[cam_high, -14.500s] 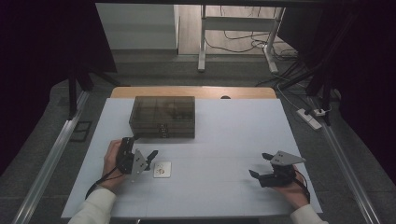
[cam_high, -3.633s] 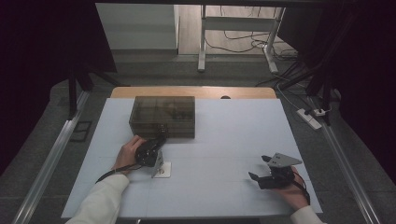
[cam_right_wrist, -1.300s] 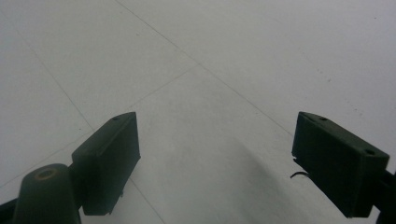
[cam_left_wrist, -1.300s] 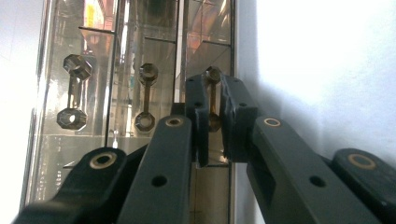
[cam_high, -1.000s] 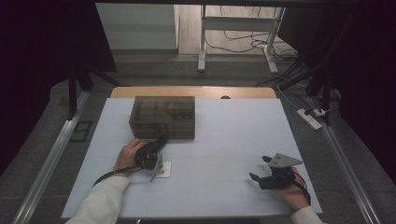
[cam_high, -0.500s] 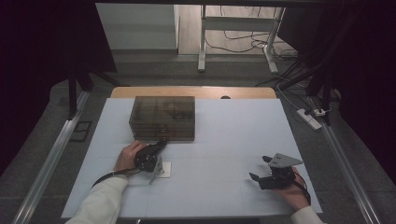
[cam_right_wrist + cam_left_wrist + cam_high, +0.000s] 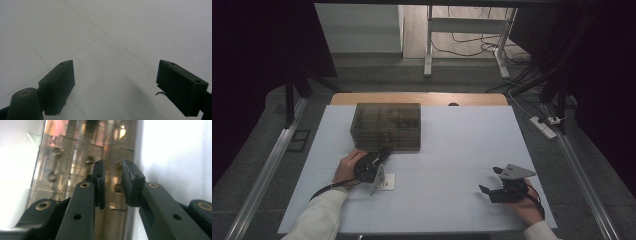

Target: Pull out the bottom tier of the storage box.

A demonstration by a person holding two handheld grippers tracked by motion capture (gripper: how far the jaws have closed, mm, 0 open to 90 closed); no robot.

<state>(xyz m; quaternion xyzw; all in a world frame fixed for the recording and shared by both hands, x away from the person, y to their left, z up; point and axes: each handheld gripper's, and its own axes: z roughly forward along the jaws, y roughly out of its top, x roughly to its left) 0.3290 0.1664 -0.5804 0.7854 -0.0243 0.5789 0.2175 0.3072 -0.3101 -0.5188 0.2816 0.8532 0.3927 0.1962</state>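
Note:
A smoky, see-through plastic box (image 7: 386, 126) with inner compartments stands at the back left of the white table (image 7: 462, 145). My left gripper (image 7: 383, 152) lies rolled on its side, its tips at the box's front wall. In the left gripper view the box (image 7: 75, 160) is close ahead, and my left gripper (image 7: 112, 171) shows a narrow gap between its pads. Its jaws have just been opening and nothing is pressed between them. My right gripper (image 7: 490, 181) rests near the front right of the table, and my right gripper (image 7: 115, 85) is open wide over bare table.
A small white square piece (image 7: 388, 181) lies on the table just right of the left hand. The table's wooden back edge (image 7: 422, 98) runs behind the box. Cables and a power strip (image 7: 544, 126) lie on the floor to the right.
Since the oldest frame my left gripper has gone from the open table to the box's front and rolled onto its side. Over the last second it barely shifted. The right gripper stayed put.

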